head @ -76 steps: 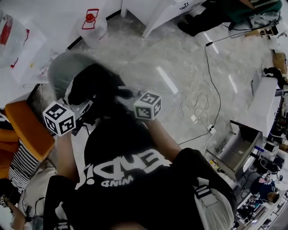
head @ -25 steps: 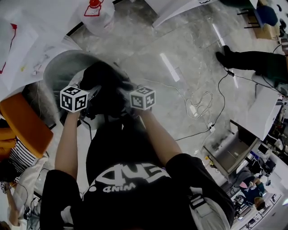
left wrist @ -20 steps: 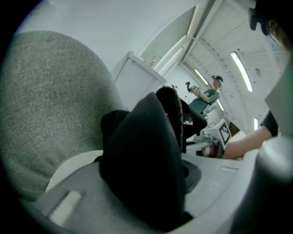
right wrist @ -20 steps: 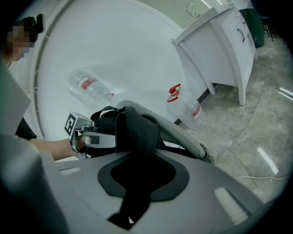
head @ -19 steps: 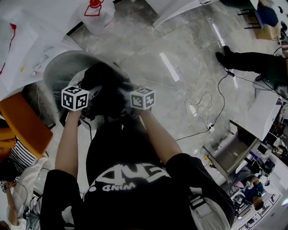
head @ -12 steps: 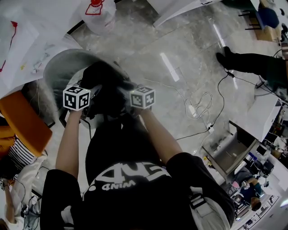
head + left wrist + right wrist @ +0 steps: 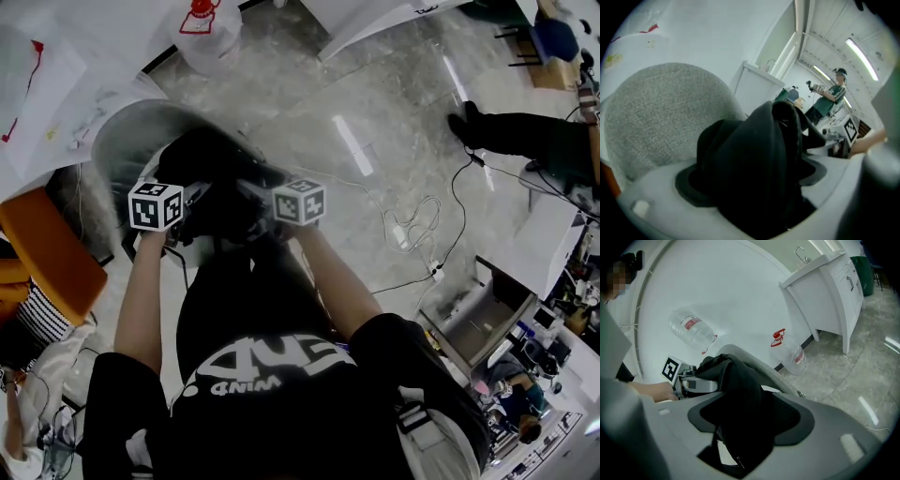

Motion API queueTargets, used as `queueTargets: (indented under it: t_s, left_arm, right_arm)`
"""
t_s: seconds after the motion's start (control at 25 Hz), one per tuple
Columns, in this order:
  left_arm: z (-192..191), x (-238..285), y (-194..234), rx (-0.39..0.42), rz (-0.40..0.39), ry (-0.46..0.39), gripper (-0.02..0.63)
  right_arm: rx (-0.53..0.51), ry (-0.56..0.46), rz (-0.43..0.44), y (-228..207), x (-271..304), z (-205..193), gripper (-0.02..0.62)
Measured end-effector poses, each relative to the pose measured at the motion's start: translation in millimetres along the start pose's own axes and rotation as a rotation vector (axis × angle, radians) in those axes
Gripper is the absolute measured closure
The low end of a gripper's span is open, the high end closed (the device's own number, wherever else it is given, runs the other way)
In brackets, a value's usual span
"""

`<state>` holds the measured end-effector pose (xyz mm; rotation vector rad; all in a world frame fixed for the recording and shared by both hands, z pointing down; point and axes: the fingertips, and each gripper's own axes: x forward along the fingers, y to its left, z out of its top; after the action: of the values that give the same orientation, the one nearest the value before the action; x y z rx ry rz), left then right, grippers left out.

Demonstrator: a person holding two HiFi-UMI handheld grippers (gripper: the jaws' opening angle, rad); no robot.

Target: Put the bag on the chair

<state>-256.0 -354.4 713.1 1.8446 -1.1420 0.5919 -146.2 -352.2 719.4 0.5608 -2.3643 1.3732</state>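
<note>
A black bag (image 7: pixel 211 173) lies slumped on the seat of a grey round-backed chair (image 7: pixel 127 141). My left gripper (image 7: pixel 192 208) reaches it from the left and my right gripper (image 7: pixel 255 192) from the right. Both sets of jaws have just been opening. In the left gripper view the bag (image 7: pixel 754 168) fills the wide gap between the jaws, with the chair back (image 7: pixel 656 117) behind it. In the right gripper view a fold of the bag (image 7: pixel 736 394) hangs loose between the spread jaws, and the left gripper (image 7: pixel 689 383) shows beyond it.
An orange seat (image 7: pixel 52 248) stands left of the chair. A clear water jug (image 7: pixel 202 28) sits on the floor by the wall. Cables (image 7: pixel 412 225) trail across the floor at right, near a white cabinet (image 7: pixel 553 253) and a person's legs (image 7: pixel 525 131).
The bag has settled on the chair seat. Both grippers stay at its sides, the left one having edged slightly along it.
</note>
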Motion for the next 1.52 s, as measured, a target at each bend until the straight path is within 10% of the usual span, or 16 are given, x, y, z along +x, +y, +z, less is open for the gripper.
queueTargets:
  t_s: [0.6, 1.52]
  left_arm:
    - [16, -74, -25, -0.037, 0.072, -0.091, 0.044]
    - [53, -248, -162, 0.18, 0.001, -0.426, 0.046]
  right_arm:
    - [-0.122, -0.081, 0.068, 72, -45, 34, 0.27]
    - [-0.36, -0.259, 0.138, 218, -175, 61, 0.278]
